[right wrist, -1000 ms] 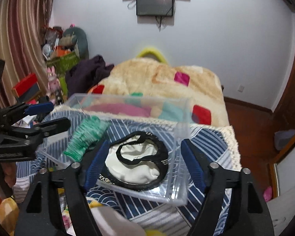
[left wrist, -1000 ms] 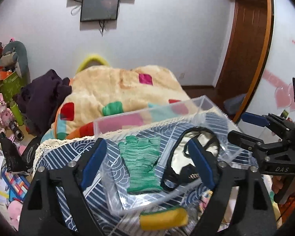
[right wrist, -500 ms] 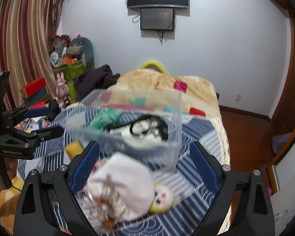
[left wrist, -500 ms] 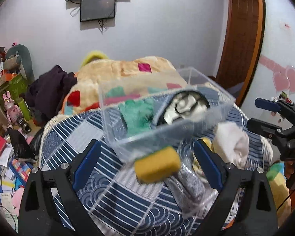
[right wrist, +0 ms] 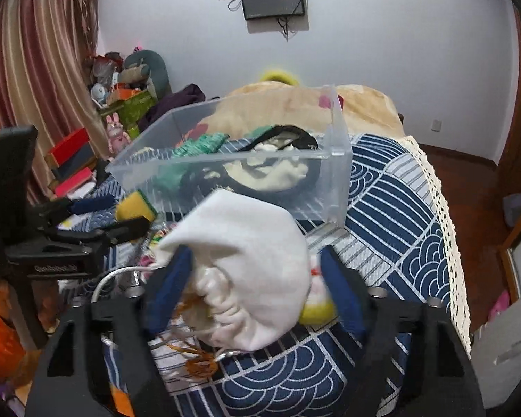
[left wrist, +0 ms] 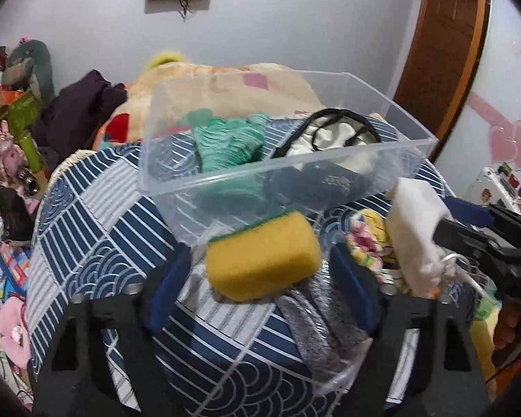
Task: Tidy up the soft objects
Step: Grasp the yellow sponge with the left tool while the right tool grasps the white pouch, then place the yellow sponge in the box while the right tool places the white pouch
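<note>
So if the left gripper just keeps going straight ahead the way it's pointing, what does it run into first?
Most likely the yellow sponge, which lies right between the left gripper's open fingers. Just beyond it stands the near wall of the clear plastic bin. Depth is hard to judge through the fisheye.

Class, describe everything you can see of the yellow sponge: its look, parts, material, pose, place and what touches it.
The yellow sponge is a rounded rectangular block of porous-looking foam with a thin green scouring layer along its far top edge. It lies outside the clear plastic box, close against the near wall, resting partly on a grey knitted item over the blue patterned cloth. It sits between the left gripper fingers, which stand apart and look clear of it.
</note>
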`<state>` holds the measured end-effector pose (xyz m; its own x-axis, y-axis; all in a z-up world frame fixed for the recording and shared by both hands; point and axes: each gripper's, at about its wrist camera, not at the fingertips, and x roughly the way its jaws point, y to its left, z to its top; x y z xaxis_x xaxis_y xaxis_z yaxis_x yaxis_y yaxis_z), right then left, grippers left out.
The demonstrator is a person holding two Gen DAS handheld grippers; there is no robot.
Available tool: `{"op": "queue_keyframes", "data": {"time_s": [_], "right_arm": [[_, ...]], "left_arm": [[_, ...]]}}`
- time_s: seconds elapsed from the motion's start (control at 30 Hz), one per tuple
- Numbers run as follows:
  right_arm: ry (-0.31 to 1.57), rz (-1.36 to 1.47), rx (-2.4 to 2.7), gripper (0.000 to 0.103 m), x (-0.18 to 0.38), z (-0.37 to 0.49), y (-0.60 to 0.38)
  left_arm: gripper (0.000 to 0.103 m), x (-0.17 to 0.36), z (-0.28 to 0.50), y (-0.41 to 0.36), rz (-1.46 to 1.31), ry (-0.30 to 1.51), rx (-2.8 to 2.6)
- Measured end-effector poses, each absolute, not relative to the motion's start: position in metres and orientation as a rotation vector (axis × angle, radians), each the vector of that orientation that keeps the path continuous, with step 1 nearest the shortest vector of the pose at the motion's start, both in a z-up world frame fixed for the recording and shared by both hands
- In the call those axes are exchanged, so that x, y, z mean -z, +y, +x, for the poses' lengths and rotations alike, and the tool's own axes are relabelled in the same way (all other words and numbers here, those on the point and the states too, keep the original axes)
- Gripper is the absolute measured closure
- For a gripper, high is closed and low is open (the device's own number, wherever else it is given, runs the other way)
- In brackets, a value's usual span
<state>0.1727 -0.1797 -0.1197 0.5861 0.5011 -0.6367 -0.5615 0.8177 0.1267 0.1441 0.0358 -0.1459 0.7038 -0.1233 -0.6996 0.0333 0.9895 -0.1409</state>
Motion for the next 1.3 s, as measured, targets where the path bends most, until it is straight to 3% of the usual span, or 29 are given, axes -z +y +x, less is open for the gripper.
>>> {"op": "queue_keyframes", "data": {"time_s": [0.07, 0.27, 0.87, 1.3], "right_arm": [[0.718, -0.09, -0.634, 0.067, 0.12, 0.171, -0.181], [0.722, -0.083, -0.641, 0.087, 0.127, 0.164, -0.18], [0.477, -0.021, -0.622, 0.09, 0.049, 0.155, -0.192], [0.432, -0.059, -0.582, 0.09, 0.027, 0.211, -0.139]], "left_arm": [[0.038, 0.145, 0.143, 0.036, -0.123, 0.783, 0.103], [0.05, 0.141, 0.134, 0.039, -0.121, 0.771, 0.11], [0.05, 0.052, 0.114, 0.045, -0.072, 0.518, 0.099], [0.049, 0.066, 0.179, 0.05, -0.025, 0.617, 0.081]]}}
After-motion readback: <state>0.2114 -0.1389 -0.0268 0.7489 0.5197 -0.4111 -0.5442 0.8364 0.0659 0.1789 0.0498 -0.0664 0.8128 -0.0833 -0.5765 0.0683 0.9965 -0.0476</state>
